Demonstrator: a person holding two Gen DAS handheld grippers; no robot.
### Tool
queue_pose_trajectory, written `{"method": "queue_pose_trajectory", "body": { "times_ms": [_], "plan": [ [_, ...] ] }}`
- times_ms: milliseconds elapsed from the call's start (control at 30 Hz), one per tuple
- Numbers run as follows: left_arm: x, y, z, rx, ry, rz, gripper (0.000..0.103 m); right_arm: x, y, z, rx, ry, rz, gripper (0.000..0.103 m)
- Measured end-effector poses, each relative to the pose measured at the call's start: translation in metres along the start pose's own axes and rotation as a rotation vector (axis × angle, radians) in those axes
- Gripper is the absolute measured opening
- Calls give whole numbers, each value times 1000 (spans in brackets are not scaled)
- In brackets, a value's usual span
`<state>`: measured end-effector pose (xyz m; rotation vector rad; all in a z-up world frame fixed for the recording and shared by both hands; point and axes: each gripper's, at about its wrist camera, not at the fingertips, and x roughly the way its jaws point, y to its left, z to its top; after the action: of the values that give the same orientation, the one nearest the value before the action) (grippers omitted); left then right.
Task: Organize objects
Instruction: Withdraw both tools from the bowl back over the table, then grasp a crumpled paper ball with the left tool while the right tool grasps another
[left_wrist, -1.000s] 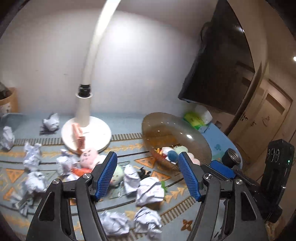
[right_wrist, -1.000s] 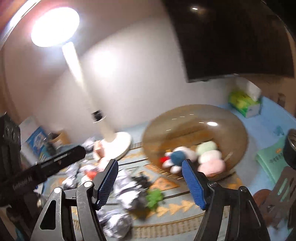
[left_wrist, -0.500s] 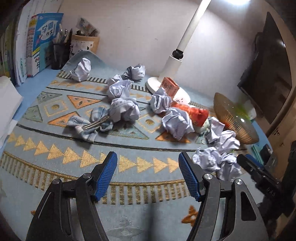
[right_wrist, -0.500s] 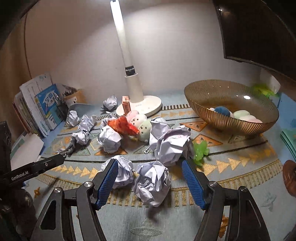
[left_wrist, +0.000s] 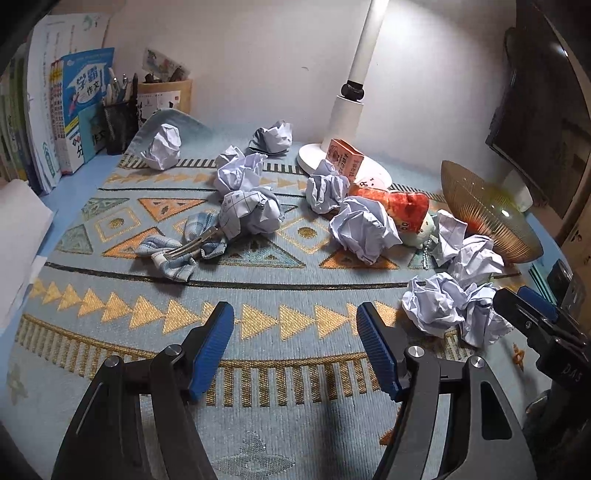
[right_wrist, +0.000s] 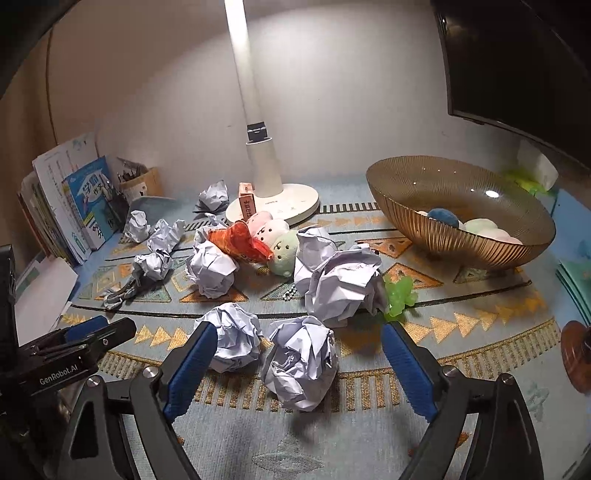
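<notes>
Several crumpled paper balls lie on a patterned mat (left_wrist: 147, 314). My right gripper (right_wrist: 299, 339) is open and empty, and the nearest paper ball (right_wrist: 301, 363) sits between its fingers. Another ball (right_wrist: 234, 339) lies by the left finger. My left gripper (left_wrist: 295, 321) is open and empty over bare mat, with a paper ball (left_wrist: 434, 308) to its right. Plush toys (right_wrist: 282, 251) and a red toy (right_wrist: 240, 242) lie mid-mat. A gold bowl (right_wrist: 461, 243) at the right holds several soft balls (right_wrist: 443, 218).
A white desk lamp (right_wrist: 273, 201) stands at the back with a small orange box (right_wrist: 246, 203) on its base. Books (left_wrist: 79, 110) and a pen cup (left_wrist: 118, 125) line the left. A blue checked cloth with a fork (left_wrist: 184, 247) lies mid-left. A green toy (right_wrist: 400, 297) lies near the bowl.
Both grippers have swung down from a raised view at the wall and bowl to low over the mat. The right gripper has come closer around the nearest paper ball. Both stay open.
</notes>
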<state>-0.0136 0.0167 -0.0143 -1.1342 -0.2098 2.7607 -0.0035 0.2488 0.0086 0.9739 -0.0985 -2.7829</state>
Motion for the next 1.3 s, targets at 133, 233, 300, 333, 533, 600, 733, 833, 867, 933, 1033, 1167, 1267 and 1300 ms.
{"method": "queue_pose_trajectory", "body": {
  "times_ms": [133, 233, 300, 333, 533, 600, 733, 833, 867, 933, 1033, 1167, 1267, 1300],
  "plan": [
    [0, 3, 0, -18, 6, 1, 69, 1, -2, 0, 10, 10, -1, 90],
    [2, 2, 1, -19, 18, -8, 69, -1, -6, 1, 32, 8, -8, 90],
    [1, -5, 1, 14, 31, -31, 69, -4, -11, 2, 45, 18, -7, 90],
    [-1, -11, 1, 36, 37, -49, 69, -5, -13, 0, 44, 25, -8, 90],
    [6, -57, 7, 165, 83, -186, 76, 2, -19, -5, 47, 88, 30, 90],
    [15, -67, 12, 178, 125, -256, 75, 8, -21, -5, 57, 120, 31, 89],
    [36, -64, 19, 115, 202, -360, 75, 19, -28, -5, 94, 181, 81, 87],
    [47, -53, 18, 69, 246, -409, 75, 22, -24, -6, 69, 197, 89, 85],
    [49, -51, 17, 61, 257, -425, 75, 26, -20, -6, 55, 209, 80, 84],
    [53, -50, 18, 43, 277, -453, 75, 35, -13, -6, 23, 247, 60, 72],
    [56, -59, 21, 65, 293, -465, 75, 37, -10, -6, 5, 255, 49, 49],
    [62, -78, 22, 132, 287, -423, 75, 33, -20, -7, 16, 264, 56, 49],
    [66, -86, 20, 160, 266, -390, 62, 34, -23, -8, 30, 270, 74, 49],
    [67, -88, 19, 175, 260, -379, 52, 34, -23, -8, 28, 271, 77, 49]
  ]
}}
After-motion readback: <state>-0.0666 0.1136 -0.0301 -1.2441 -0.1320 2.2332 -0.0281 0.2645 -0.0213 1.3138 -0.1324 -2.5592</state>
